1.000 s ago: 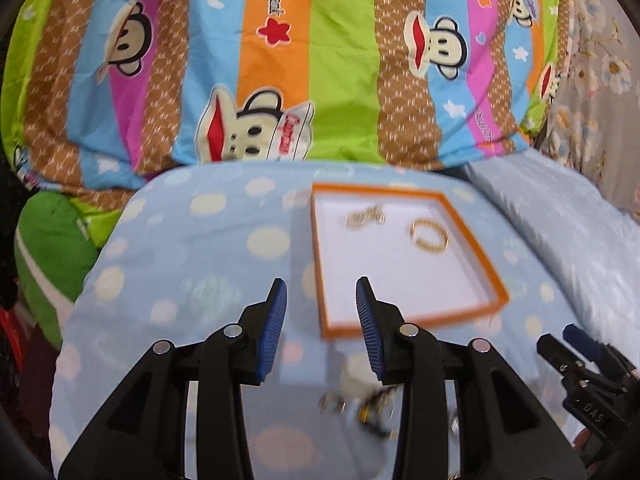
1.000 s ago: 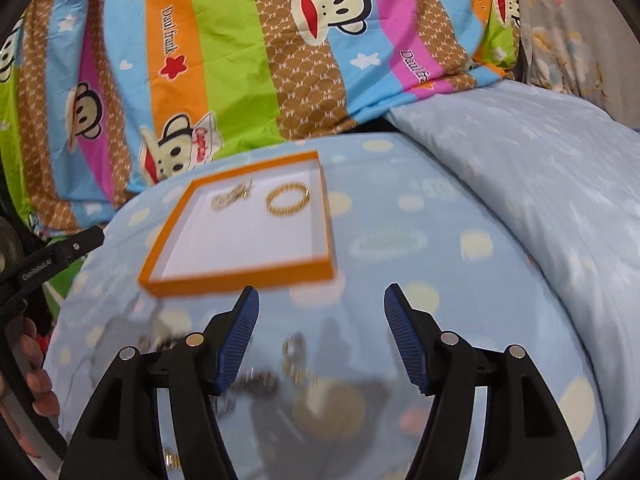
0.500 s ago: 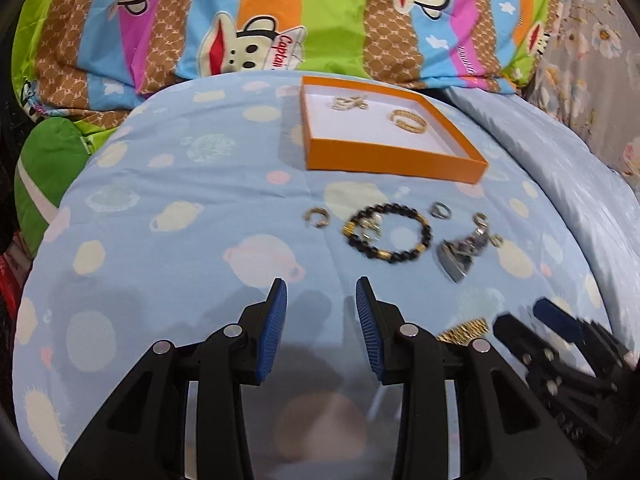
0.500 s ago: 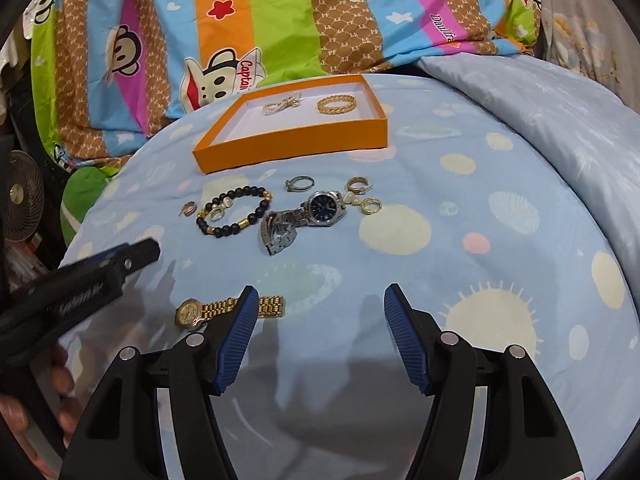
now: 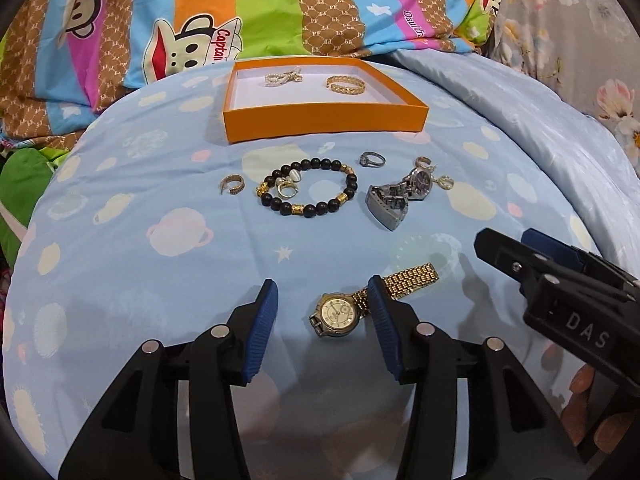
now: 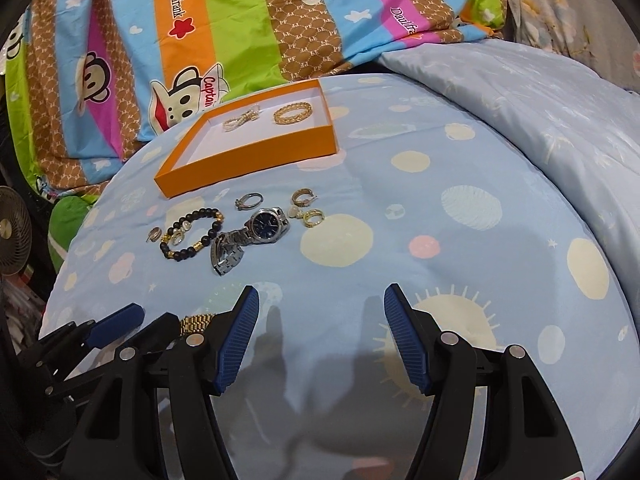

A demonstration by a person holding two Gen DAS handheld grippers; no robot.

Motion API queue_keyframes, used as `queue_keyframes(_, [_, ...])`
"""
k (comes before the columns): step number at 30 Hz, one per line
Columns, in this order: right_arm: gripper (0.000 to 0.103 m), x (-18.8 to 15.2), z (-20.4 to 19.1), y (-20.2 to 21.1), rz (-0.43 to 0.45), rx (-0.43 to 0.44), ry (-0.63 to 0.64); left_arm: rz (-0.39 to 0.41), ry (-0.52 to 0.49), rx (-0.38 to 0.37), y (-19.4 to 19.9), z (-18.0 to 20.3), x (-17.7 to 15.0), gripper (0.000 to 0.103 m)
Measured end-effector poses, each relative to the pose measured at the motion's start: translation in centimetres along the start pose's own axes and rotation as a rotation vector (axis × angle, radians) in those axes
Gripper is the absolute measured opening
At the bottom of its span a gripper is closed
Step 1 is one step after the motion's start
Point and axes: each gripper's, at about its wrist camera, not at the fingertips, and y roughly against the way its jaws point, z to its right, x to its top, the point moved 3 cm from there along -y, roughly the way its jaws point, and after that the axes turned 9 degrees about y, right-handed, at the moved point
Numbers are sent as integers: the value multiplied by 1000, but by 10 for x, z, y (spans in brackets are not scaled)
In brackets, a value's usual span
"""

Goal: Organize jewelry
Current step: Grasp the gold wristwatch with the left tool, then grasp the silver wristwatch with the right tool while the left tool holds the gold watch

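Gold watch lies flat on the bed, dial up, right between my left tongs. Its link strap runs off past the right pad, which is at or over the strap; can't tell if it's touching. Left jaws have just been opening, now abt halfway, gripping nothing yet. I'd say they're straddling the case so the blue ribbed pads can close on the round rim, not the loose strap.

Right tongs hang wider apart, empty, over bare cover w/ only shadow between. Prob kept off to the side so they don't crowd the pick.

Further out, the rest sits in a loose row: black bead bracelet w/ gold spacers, small hoop and pale charm inside its loop; a gold hoop earring left of it; thin stone ring; steel watch w/ dark dial, bracelet folded in a heap; two small hoops beside that.

Beyond sits the orange box, shallow card tray, white inside, already holding a gold woven bangle and a sparkly bow-shaped piece, apart from each other. Open top, low wall, so drops are easy.

Bed cover is soft light-blue cotton w/ planet print, slightly domed. Small stuff may sink or roll.
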Motion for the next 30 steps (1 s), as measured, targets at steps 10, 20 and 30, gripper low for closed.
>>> queue_keyframes(10, [64,-3,4,1,4,7,-20,-10,-42,-77,12,-4,-11,45])
queue_keyframes(20, [64,-4,4,1,3,6,-22,-26,-128,-83,1,5,-3,36])
queue_keyframes(30, [64,-4,4,0,3,23,-27,-13,-47,-125,18,-1,-15,22])
